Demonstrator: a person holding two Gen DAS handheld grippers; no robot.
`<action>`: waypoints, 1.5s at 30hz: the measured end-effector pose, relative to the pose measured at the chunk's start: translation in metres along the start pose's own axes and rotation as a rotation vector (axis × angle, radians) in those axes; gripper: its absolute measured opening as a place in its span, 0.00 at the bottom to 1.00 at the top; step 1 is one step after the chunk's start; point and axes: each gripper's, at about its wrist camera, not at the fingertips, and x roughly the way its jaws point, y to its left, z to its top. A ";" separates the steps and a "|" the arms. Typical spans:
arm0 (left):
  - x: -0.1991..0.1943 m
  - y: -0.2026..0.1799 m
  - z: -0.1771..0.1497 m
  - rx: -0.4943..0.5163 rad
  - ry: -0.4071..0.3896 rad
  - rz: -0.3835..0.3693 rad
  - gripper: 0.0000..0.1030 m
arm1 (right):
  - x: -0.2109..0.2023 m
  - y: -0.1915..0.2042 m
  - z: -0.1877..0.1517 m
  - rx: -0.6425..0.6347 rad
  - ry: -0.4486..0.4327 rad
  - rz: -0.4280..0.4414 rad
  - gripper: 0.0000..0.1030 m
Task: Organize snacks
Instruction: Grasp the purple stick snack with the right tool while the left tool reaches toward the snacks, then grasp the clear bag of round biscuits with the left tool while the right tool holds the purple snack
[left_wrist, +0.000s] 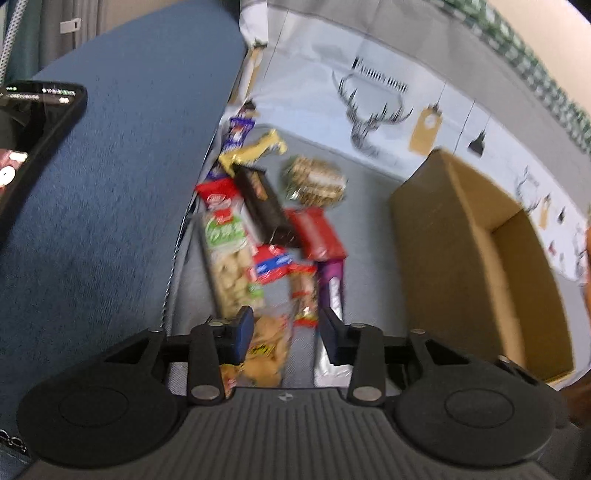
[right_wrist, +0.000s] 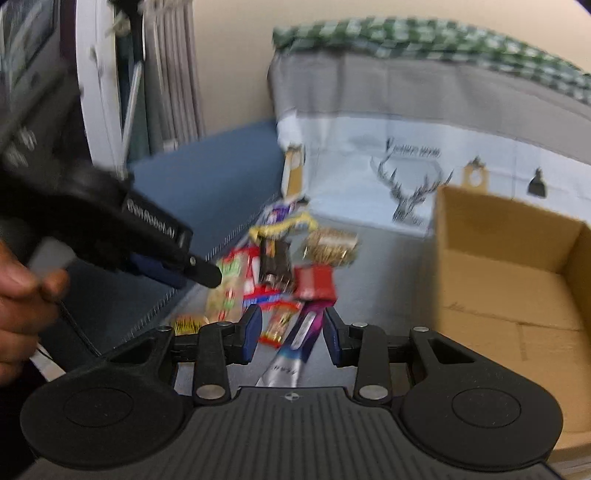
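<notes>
Brown corrugated cardboard frames the job: an open cardboard box (left_wrist: 480, 258) stands empty on the grey mat (left_wrist: 369, 192), with a heap of snack packets (left_wrist: 266, 229) lying to its left against the edge of the blue carpet (left_wrist: 110, 221). The left gripper (left_wrist: 286, 332) hangs over the near end of the heap, jaws apart and empty, above a clear bag of biscuits (left_wrist: 267, 350). The right gripper (right_wrist: 291, 334) points at the same heap, its jaws also apart with nothing pressed between them, a purple-and-silver packet (right_wrist: 303, 332) lying beneath the gap. Both views are smeared with blur. Judging from this, the next pick goes best if each gripper settles first, then straddles one loose packet at the heap's near edge, across its narrow width, closing gently so biscuits are not crushed before the carry to the box.
</notes>
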 end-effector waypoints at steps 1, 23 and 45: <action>0.000 -0.002 -0.003 0.010 0.005 0.018 0.51 | 0.011 0.003 -0.003 -0.004 0.034 -0.006 0.39; 0.047 -0.004 -0.009 0.055 0.127 0.119 0.48 | 0.088 -0.006 -0.045 0.020 0.236 -0.065 0.26; 0.057 -0.003 0.001 -0.067 0.164 -0.072 0.63 | 0.048 -0.014 -0.061 0.085 0.285 0.035 0.36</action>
